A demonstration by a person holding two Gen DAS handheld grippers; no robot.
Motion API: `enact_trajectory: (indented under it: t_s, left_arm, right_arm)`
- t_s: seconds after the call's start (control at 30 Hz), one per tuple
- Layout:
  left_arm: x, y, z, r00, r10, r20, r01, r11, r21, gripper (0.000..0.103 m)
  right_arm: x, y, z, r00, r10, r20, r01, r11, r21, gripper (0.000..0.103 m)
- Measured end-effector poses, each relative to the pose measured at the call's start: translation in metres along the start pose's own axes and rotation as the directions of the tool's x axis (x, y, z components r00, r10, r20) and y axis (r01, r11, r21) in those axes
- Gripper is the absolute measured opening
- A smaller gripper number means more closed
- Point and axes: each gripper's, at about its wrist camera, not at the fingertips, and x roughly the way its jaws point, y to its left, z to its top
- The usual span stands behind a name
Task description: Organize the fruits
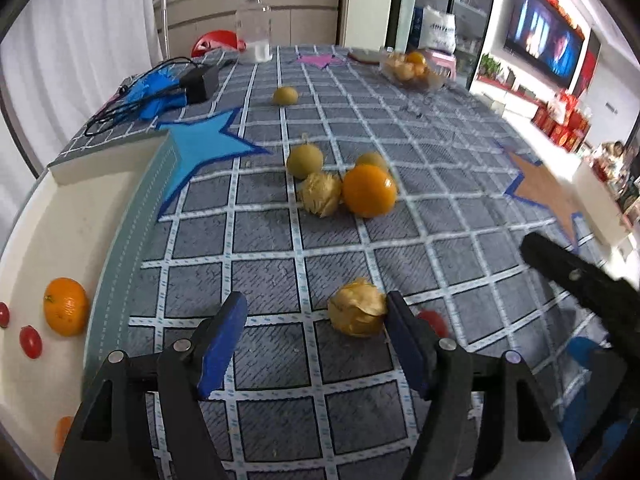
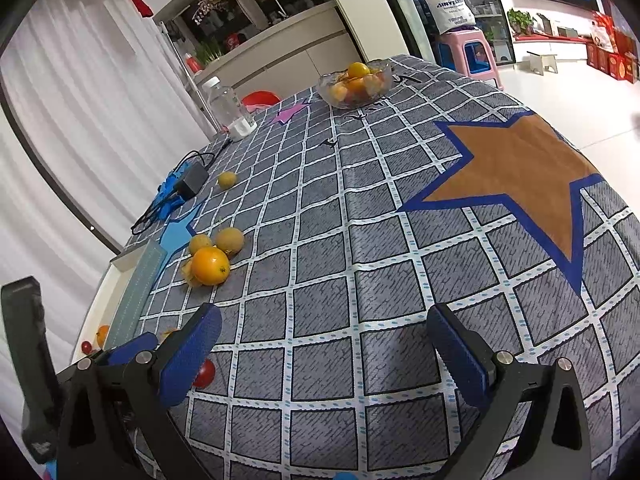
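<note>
In the left wrist view my left gripper (image 1: 316,306) is open just above the checked tablecloth. A papery husked berry (image 1: 357,307) lies between its fingers, close against the right pad and well apart from the left one. A cherry tomato (image 1: 434,320) peeks out behind the right finger. Farther on, an orange (image 1: 369,190), another husked berry (image 1: 320,194) and two round yellow-green fruits (image 1: 305,161) lie clustered. The white tray (image 1: 80,216) on the left holds a mandarin (image 1: 66,306) and cherry tomatoes (image 1: 30,342). My right gripper (image 2: 326,320) is wide open over bare cloth, the cherry tomato (image 2: 205,374) beside its left finger.
A glass bowl (image 1: 412,68) of fruit sits at the far right of the table, and a lone yellow-green fruit (image 1: 285,96) lies mid-table. At the back stand a clear bottle (image 1: 255,26) and a black adapter (image 1: 198,80) with blue cable. The table edge drops off on the right.
</note>
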Motion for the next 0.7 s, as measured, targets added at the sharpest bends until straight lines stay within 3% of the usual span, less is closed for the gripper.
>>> enact_trajectory:
  t_s: [0.1,0.2,0.27,0.33,0.6,0.7]
  left_arm:
    - [-0.002,-0.009,-0.004,0.997,0.070,0.039,-0.072,0.996,0.058,0.075]
    - [-0.001,-0.008,-0.003,0.997,0.068,0.040,-0.071,0.996,0.055,0.071]
    - [-0.001,-0.012,-0.002,0.998,0.051,0.047,-0.054,0.996,0.067,0.056]
    - [-0.002,-0.017,-0.002,0.998,0.042,0.052,-0.047,0.995,0.092,0.028]
    - [-0.014,0.006,-0.022,0.989,0.105,0.107,-0.113,0.991,0.071,0.028]
    - [-0.017,0.023,-0.026,0.990,0.089,0.110,-0.091,0.996,0.019,0.030]
  right_arm:
    - [0.001,0.000,0.000,1.000,-0.005,-0.001,0.005,1.000,-0.004,0.103]
    - [0.001,0.001,-0.001,1.000,-0.014,-0.002,0.014,1.000,-0.011,0.103]
    - [0.002,0.003,-0.001,1.000,-0.024,-0.004,0.024,1.000,-0.019,0.103]
    - [0.002,0.004,-0.002,0.999,-0.032,-0.006,0.032,0.999,-0.028,0.103]
    - [0.003,0.006,-0.003,0.999,-0.042,-0.009,0.042,0.998,-0.036,0.103]
    - [0.005,0.009,-0.003,0.998,-0.055,-0.013,0.054,0.997,-0.047,0.103]
